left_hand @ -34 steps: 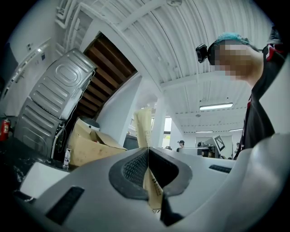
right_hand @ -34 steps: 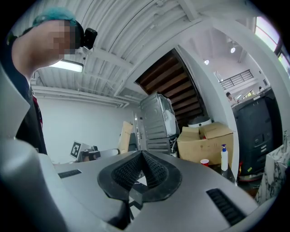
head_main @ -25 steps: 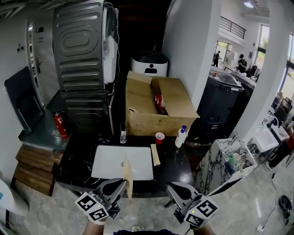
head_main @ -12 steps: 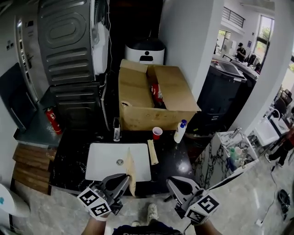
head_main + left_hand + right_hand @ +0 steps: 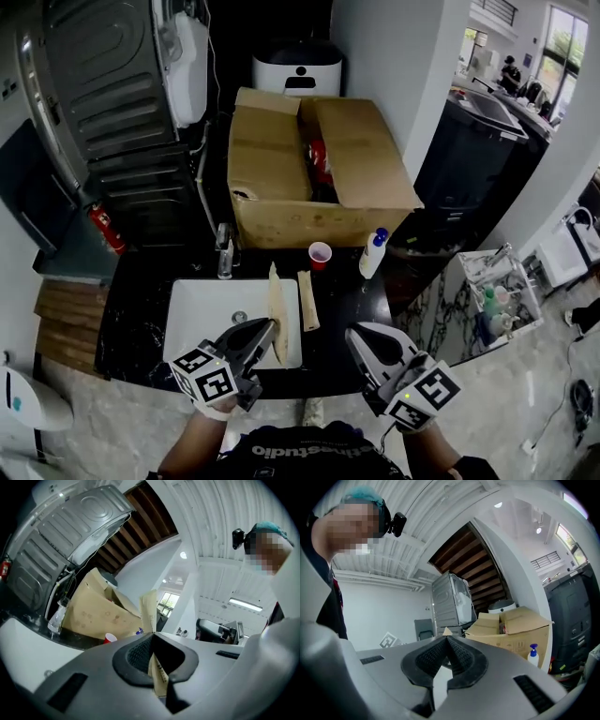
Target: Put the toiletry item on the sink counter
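Black sink counter (image 5: pixel 141 309) with a white basin (image 5: pixel 202 319) set into it, seen from above.

- Red fire extinguisher (image 5: pixel 106 230): far left, beyond the counter edge.
- Faucet (image 5: pixel 225 251): upright at the basin's back rim.
- Left gripper (image 5: pixel 267 330): jaws clamped on the lower end of the toiletry item (image 5: pixel 277 309), a long tan paper packet. The packet stands up out of the jaws over the basin's right part, off the counter.
- Second tan packet (image 5: pixel 307 300): flat on the counter, just beside the basin's right rim.
- Red cup (image 5: pixel 320 254): upright behind it, in front of the open cardboard box (image 5: pixel 281 225).
- Pump bottle (image 5: pixel 374 253): white with a blue top, near the box's right corner.
- Right gripper (image 5: pixel 361 336): jaws closed together, nothing between them, held near the counter's front edge.
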Tool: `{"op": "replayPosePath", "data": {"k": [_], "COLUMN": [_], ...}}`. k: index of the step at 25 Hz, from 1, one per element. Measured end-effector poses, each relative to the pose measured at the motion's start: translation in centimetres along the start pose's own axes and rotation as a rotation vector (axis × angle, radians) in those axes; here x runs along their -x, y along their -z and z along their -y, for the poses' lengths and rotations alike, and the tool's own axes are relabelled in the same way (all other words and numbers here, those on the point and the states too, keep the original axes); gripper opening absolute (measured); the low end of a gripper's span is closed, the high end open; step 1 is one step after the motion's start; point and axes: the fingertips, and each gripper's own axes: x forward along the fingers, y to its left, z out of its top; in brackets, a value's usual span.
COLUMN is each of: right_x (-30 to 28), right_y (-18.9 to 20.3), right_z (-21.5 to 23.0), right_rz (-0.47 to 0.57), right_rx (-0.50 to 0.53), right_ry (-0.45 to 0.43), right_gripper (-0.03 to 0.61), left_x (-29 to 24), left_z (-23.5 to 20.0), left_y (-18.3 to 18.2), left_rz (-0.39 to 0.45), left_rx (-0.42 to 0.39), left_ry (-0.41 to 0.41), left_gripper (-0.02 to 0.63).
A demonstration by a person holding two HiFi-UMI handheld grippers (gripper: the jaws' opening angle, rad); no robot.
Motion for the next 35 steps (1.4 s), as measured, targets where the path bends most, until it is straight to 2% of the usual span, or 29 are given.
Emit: {"op": "replayPosePath", "data": {"k": [5,10,16,21,24,29,35], "right_x": [-1.0,-2.0,-3.0,-3.2,-2.9,-2.8,-2.3], "right_y": [0.6,1.9,2.4,4.1,5.6,6.0,5.9], "right_z": [4.9,8.8,12.7,15.8,16.9,18.0,18.8], "right_rz": [-0.017,-0.040,-0.022,-0.047,-0.090,-0.080,-0.066], "right_rx": [-0.027,-0.066,-0.153,-0.189,-0.181,-0.201,-0.209], "right_ry": [0.012,0.015,0.025,0.038,0.035,0.027,0.036], "right_gripper": [0.037,0.037,0.037,0.037,0.037,0.037,0.037], "left_x": [-6.7,-12.9,-18.0,-20.7,-21.6,-22.5,-23.1], "left_z": [-3.0,-6.3,-10.1,-13.0,-14.0,-14.4,-14.6], "left_y": [4.1,9.7,14.4,17.8,19.3,21.0,21.4], "left_rz": [-0.149,-0.313,-0.418,-0.506,-0.548,-0.580,-0.578], "left_rx": [0.119,0.250,0.306,0.309,0.308,0.344,0.363], "left_ry": [-0.040,-0.125,-0.241,-0.331,-0.370,-0.405,-0.409], "left_gripper": [0.017,0.017,0.017,0.017,0.017,0.017,0.026]}}
